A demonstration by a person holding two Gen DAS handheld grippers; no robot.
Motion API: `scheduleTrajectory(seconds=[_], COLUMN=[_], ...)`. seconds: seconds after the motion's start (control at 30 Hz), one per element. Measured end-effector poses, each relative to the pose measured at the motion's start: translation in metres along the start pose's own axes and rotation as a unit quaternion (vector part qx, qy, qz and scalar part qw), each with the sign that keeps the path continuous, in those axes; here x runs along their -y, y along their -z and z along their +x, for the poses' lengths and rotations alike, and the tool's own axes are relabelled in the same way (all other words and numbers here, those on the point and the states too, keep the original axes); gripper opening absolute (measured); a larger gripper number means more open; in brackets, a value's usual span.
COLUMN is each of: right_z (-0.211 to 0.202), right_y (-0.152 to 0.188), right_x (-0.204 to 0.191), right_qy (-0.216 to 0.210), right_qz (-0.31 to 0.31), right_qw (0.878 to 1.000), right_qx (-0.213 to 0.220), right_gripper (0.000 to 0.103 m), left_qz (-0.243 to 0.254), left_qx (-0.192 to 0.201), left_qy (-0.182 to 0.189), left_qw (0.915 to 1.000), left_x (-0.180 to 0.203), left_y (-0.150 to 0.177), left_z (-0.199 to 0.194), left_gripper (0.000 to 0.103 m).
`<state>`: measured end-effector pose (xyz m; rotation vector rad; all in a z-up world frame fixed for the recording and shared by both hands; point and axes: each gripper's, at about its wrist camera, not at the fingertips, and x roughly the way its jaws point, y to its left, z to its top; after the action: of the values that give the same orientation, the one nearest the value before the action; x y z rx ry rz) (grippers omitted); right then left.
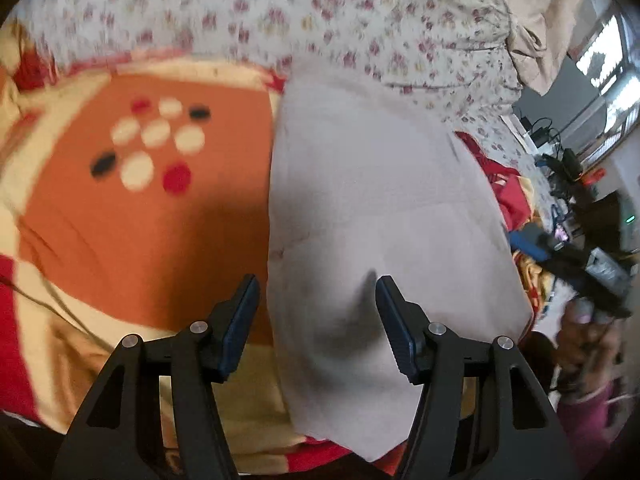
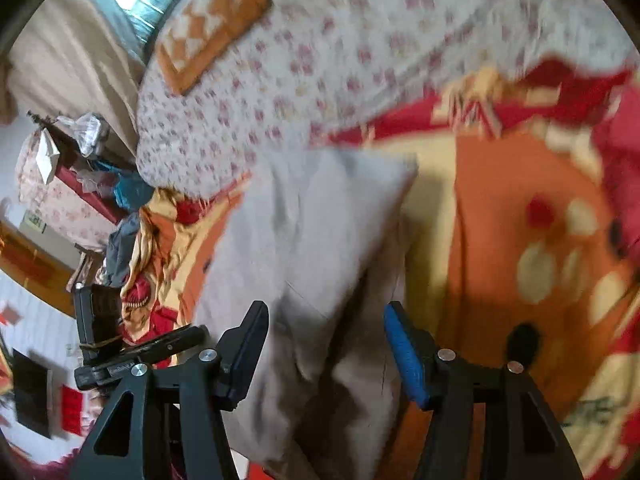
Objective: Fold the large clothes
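A pale grey garment lies folded into a long strip on an orange, red and cream blanket. My left gripper is open above the garment's near end, its fingers apart and holding nothing. In the right wrist view the same garment runs from the near edge toward the middle. My right gripper is open over it and empty. The other gripper and the hand that holds it show at the right edge of the left wrist view.
A white floral sheet covers the bed beyond the blanket. An orange patterned pillow lies at the far end. Clutter, cables and devices sit beside the bed. Crumpled clothes hang at the bed's side.
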<state>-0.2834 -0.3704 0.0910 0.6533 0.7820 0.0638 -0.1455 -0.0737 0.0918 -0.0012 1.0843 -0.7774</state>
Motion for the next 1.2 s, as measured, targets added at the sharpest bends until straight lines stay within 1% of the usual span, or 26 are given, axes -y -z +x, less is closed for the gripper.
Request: scheduleTrajectory(seconds=[0.03, 0.1, 0.17, 0.2, 0.23, 0.27, 0.33, 0.37, 0.4, 0.43, 0.5, 0.57, 0.63, 0.7, 0.87, 0.9, 0.97, 1.0, 1.03, 1.2], right_z=[-0.008, -0.013, -0.005, 0.005, 0.018, 0.031, 0.049, 0.059, 0.069, 0.079, 0.087, 0.084, 0.075, 0.059, 0.017, 0.012, 0.002, -0.002, -0.005, -0.009], right_y=[-0.004, -0.009, -0.009, -0.01, -0.01, -0.011, -0.013, -0.014, -0.017, -0.019, -0.018, -0.017, -0.017, -0.014, 0.004, 0.007, 0.016, 0.019, 0.024, 0.038], right_x=[-0.009, -0.027, -0.045, -0.054, -0.063, -0.067, -0.059, -0.052, -0.04, -0.028, -0.011, -0.007, -0.01, -0.018, -0.046, -0.05, -0.059, -0.064, -0.069, -0.087], right_qy=[0.002, 0.0, 0.008, 0.018, 0.036, 0.062, 0.111, 0.127, 0.136, 0.135, 0.123, 0.116, 0.124, 0.135, 0.137, 0.138, 0.144, 0.147, 0.15, 0.162], right_qz=[-0.013, -0.044, -0.076, -0.095, -0.116, -0.133, -0.14, -0.138, -0.129, -0.111, -0.093, -0.091, -0.089, -0.087, -0.099, -0.099, -0.104, -0.107, -0.112, -0.134], right_qw=[1.0, 0.999, 0.997, 0.995, 0.992, 0.989, 0.984, 0.982, 0.982, 0.984, 0.987, 0.989, 0.988, 0.987, 0.985, 0.985, 0.983, 0.982, 0.981, 0.976], right_qx=[0.015, 0.03, 0.027, 0.021, 0.013, 0.006, -0.002, -0.008, -0.02, -0.032, -0.035, -0.028, -0.025, -0.013, 0.026, 0.031, 0.039, 0.042, 0.047, 0.057], right_gripper=[0.058, 0.058, 0.054, 0.05, 0.048, 0.048, 0.047, 0.047, 0.047, 0.047, 0.047, 0.047, 0.047, 0.047, 0.05, 0.052, 0.059, 0.068, 0.071, 0.071], left_qz=[0.005, 0.017, 0.03, 0.035, 0.038, 0.045, 0.058, 0.066, 0.069, 0.071, 0.068, 0.068, 0.065, 0.061, 0.046, 0.048, 0.054, 0.058, 0.061, 0.065], left_qx=[0.005, 0.011, 0.006, 0.003, 0.002, 0.005, 0.013, 0.019, 0.021, 0.022, 0.022, 0.022, 0.022, 0.023, 0.027, 0.033, 0.046, 0.054, 0.06, 0.086], left_qy=[-0.005, -0.009, -0.019, -0.03, -0.038, -0.051, -0.073, -0.08, -0.081, -0.081, -0.085, -0.088, -0.096, -0.099, -0.111, -0.118, -0.134, -0.141, -0.144, -0.148], left_qw=[1.0, 0.9997, 0.9993, 0.9989, 0.9985, 0.9977, 0.9956, 0.9944, 0.9941, 0.9939, 0.9938, 0.9935, 0.993, 0.993, 0.9924, 0.9913, 0.9884, 0.9869, 0.9859, 0.9832], left_x=[0.004, 0.015, 0.021, 0.022, 0.024, 0.025, 0.028, 0.029, 0.03, 0.03, 0.03, 0.03, 0.032, 0.033, 0.033, 0.035, 0.039, 0.042, 0.043, 0.045], left_y=[-0.001, 0.0, 0.002, 0.005, 0.008, 0.013, 0.019, 0.022, 0.023, 0.025, 0.025, 0.025, 0.025, 0.026, 0.029, 0.03, 0.032, 0.033, 0.033, 0.035], left_z=[-0.002, -0.001, 0.007, 0.012, 0.017, 0.021, 0.026, 0.029, 0.031, 0.033, 0.037, 0.038, 0.038, 0.037, 0.031, 0.029, 0.023, 0.019, 0.015, -0.002], left_gripper=[0.061, 0.061, 0.061, 0.061, 0.061, 0.061, 0.061, 0.061, 0.061, 0.062, 0.063, 0.067, 0.067, 0.067, 0.067, 0.067, 0.067, 0.067, 0.067, 0.067])
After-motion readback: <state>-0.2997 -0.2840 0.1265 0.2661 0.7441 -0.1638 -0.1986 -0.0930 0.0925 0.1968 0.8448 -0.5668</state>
